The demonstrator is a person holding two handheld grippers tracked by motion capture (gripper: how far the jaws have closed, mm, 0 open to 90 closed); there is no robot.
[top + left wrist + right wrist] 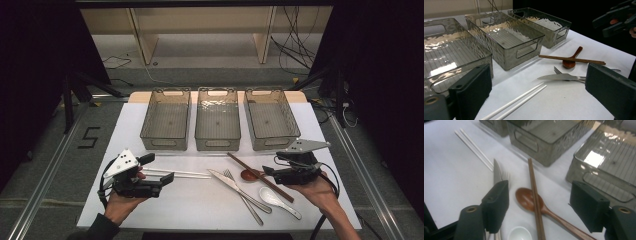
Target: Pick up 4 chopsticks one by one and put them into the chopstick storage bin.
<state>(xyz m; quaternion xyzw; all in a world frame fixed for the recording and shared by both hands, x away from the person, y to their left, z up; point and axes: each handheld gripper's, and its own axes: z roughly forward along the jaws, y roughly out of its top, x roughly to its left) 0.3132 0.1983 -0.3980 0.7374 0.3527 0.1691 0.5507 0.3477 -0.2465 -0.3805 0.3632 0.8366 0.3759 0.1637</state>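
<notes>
Chopsticks (535, 195), brown pair, lie across the wooden spoon (529, 200) directly ahead of the right gripper (267, 171), whose jaws are apart with nothing between them, not touching either. Knife (235, 184), fork (245, 197) and white ceramic spoon (277, 199) crowd just beside them; white chopsticks (180, 173) sit ahead of the left gripper (160, 172), jaws apart, empty. Three clear bins (217, 120) behind; "5" (89, 137) marked on the floor.

Brown wooden spoon (531, 201) lies flat on the table, brown chopsticks (534, 195) crossing it.
</notes>
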